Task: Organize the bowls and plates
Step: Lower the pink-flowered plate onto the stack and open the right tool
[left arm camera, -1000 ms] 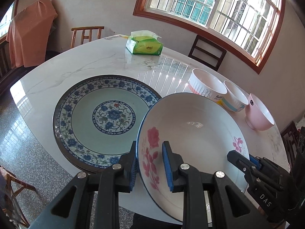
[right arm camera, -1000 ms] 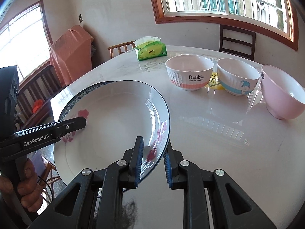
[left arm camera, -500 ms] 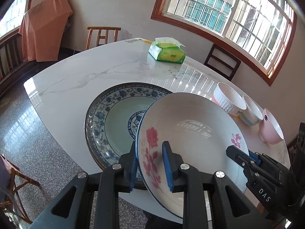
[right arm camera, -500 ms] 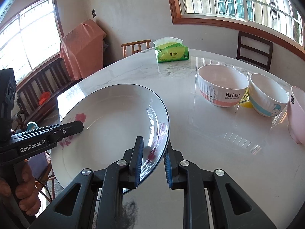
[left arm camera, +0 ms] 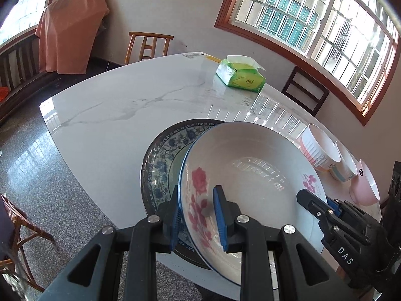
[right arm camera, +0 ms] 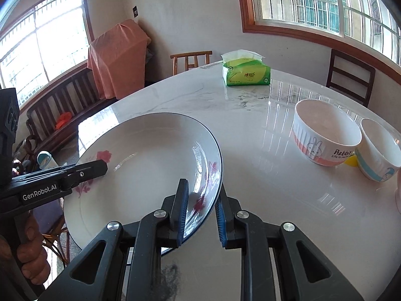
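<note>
Both grippers hold one white plate with pink flowers [left arm camera: 253,175], also in the right wrist view [right arm camera: 147,165]. My left gripper [left arm camera: 198,215] is shut on its left rim. My right gripper [right arm camera: 200,213] is shut on its right rim, and its fingers show at the plate's far side in the left wrist view [left arm camera: 315,204]. The plate hangs above a larger blue patterned plate [left arm camera: 163,155] lying on the marble table [left arm camera: 120,115], covering most of it. Three bowls stand to the right: a rabbit bowl [right arm camera: 325,133], a white and blue bowl [right arm camera: 378,158], and a pink bowl [left arm camera: 364,188].
A green tissue pack [left arm camera: 240,77] lies at the far side of the table. Wooden chairs [left arm camera: 147,46] stand around the table. A bench with an orange cloth [left arm camera: 70,30] is by the wall. The table's near edge runs just below the plates.
Both grippers have carried the flowered plate to the left, over the blue patterned plate, which is now mostly covered. The bowls have not moved.
</note>
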Tool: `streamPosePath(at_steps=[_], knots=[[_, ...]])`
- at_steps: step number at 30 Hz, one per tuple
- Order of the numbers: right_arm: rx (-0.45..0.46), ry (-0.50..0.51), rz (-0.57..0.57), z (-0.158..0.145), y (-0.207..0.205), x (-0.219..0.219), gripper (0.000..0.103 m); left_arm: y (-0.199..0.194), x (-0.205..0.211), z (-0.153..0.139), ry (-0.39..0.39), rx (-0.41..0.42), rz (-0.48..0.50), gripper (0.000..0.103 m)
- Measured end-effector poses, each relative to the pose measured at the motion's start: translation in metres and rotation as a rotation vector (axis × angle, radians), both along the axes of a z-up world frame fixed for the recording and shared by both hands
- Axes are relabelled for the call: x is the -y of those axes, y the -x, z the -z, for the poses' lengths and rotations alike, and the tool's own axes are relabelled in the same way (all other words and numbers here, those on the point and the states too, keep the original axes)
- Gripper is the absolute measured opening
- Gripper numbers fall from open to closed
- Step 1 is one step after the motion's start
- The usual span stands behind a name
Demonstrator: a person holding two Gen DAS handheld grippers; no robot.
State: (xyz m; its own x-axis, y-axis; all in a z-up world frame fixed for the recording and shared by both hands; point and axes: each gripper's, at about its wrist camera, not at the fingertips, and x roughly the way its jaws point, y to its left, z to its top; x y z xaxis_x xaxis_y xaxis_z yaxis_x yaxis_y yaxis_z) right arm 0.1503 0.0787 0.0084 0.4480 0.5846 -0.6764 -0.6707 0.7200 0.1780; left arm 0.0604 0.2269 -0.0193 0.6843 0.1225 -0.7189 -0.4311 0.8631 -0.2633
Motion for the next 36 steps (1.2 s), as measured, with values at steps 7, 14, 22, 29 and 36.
streamPosePath(at_steps=[7,14,22,29,36], knots=[[0.013,0.008,-0.017,-0.001,-0.004,-0.015,0.02,-0.004,-0.013,0.0,-0.006,0.002,-0.017,0.025],[0.012,0.011,-0.027,0.001,-0.005,-0.026,0.02,-0.007,-0.024,0.004,0.0,-0.003,-0.027,0.025],[0.012,0.023,-0.028,0.006,-0.005,-0.033,0.02,-0.007,-0.031,0.01,0.013,-0.009,-0.027,0.025],[0.016,0.024,-0.026,0.009,-0.006,-0.036,0.02,-0.006,-0.033,0.012,0.017,-0.003,-0.024,0.025],[0.002,0.022,-0.018,0.016,-0.009,-0.036,0.02,-0.004,-0.033,0.013,0.013,0.01,-0.019,0.025]])
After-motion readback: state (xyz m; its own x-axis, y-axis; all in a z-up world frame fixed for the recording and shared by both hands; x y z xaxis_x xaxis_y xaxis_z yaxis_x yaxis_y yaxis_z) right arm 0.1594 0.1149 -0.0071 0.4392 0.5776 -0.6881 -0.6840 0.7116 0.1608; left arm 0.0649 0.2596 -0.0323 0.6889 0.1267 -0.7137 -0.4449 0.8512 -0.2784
